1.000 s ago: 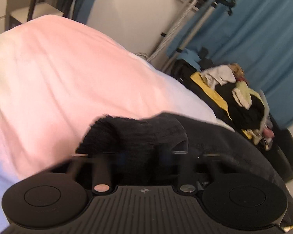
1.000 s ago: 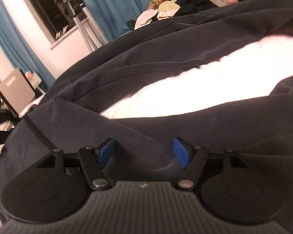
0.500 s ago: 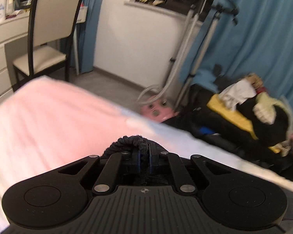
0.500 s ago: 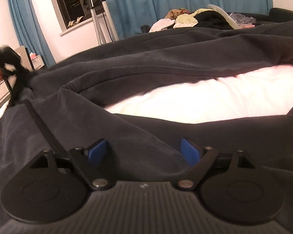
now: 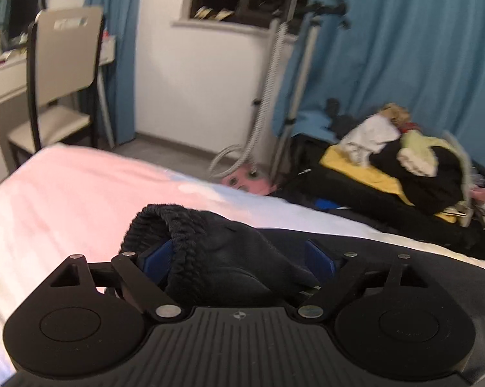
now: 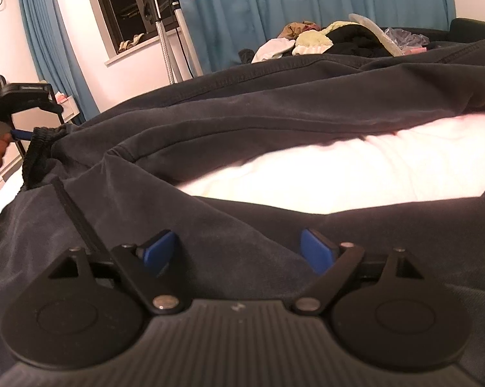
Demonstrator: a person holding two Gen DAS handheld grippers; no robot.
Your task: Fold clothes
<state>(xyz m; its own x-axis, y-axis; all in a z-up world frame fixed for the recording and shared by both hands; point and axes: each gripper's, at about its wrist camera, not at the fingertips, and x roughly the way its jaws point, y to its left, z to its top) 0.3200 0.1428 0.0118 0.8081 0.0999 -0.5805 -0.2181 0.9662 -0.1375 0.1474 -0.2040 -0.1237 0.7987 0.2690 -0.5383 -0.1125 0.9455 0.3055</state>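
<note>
A dark sweatshirt (image 6: 274, 113) lies spread over the pink-white bed sheet (image 6: 339, 167). Its ribbed cuff (image 5: 178, 225) stands bunched up between the blue pads of my left gripper (image 5: 237, 258). Those jaws are opening, and the right pad is clear of the cloth. In the right wrist view the left gripper (image 6: 20, 133) sits at the far left in a hand, beside the cuff (image 6: 39, 148). My right gripper (image 6: 239, 248) is open low over the sweatshirt's near fold, with flat fabric under its pads and nothing pinched.
A heap of mixed clothes (image 5: 403, 167) lies on a dark surface beyond the bed's far edge. A garment steamer stand (image 5: 274, 96) rises by the window and blue curtains. A chair (image 5: 62, 64) and white drawers stand at the left.
The left jaws were shut on the cuff and now stand wide apart, and that gripper has lifted. The right jaws have spread wider and that gripper has rolled level.
</note>
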